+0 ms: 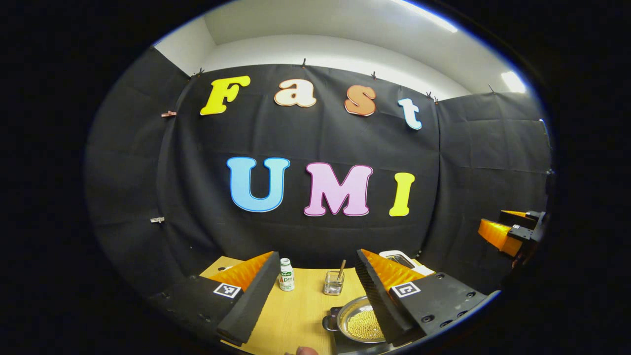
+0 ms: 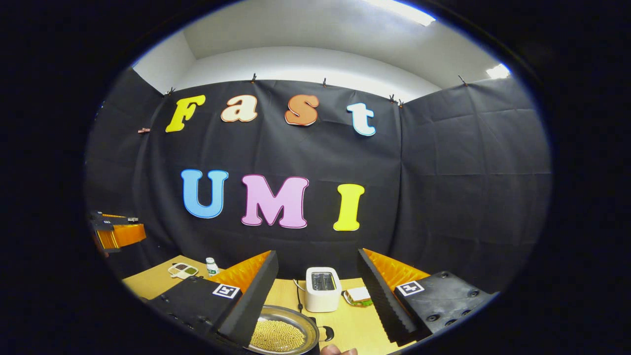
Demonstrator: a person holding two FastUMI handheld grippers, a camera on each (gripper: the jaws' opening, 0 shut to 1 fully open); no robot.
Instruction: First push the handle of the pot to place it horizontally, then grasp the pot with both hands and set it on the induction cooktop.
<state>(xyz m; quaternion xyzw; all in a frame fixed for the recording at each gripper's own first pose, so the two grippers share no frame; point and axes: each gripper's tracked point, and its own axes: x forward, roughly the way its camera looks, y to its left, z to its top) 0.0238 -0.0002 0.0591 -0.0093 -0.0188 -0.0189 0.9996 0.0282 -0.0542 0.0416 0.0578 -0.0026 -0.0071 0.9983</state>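
Black cloth walls the booth on three sides, with a white ceiling and light strips above, and a wooden table (image 1: pixel 305 305) sits low in both views. From the left gripper view I read the left gripper (image 1: pixel 315 291) with its jaws spread wide and nothing between the fingers; the table surface shows in the gap. Beyond its fingers I see a small white bottle (image 1: pixel 286 275) standing upright and, to its right, a clear holder (image 1: pixel 333 283) with a stick in it, the two apart from each other. The pot (image 1: pixel 360 320) lies at the lower right of this view, partly hidden behind the gripper's right finger; it holds small yellow beads, and a dark side handle (image 1: pixel 329 323) projects from its left rim. The right gripper (image 1: pixel 508 231) appears at the far right edge, raised above table level. From the right gripper view I read the right gripper (image 2: pixel 318 291) likewise wide open and gripping nothing. Here the pot (image 2: pixel 286 333) sits at the bottom, partly behind the gripper's left finger, with a dark handle (image 2: pixel 325 334) at its right rim. Behind it stands a white toaster (image 2: pixel 323 288), with a sandwich (image 2: pixel 358 296) just beside it. I cannot tell whether the pot rests on a cooktop.
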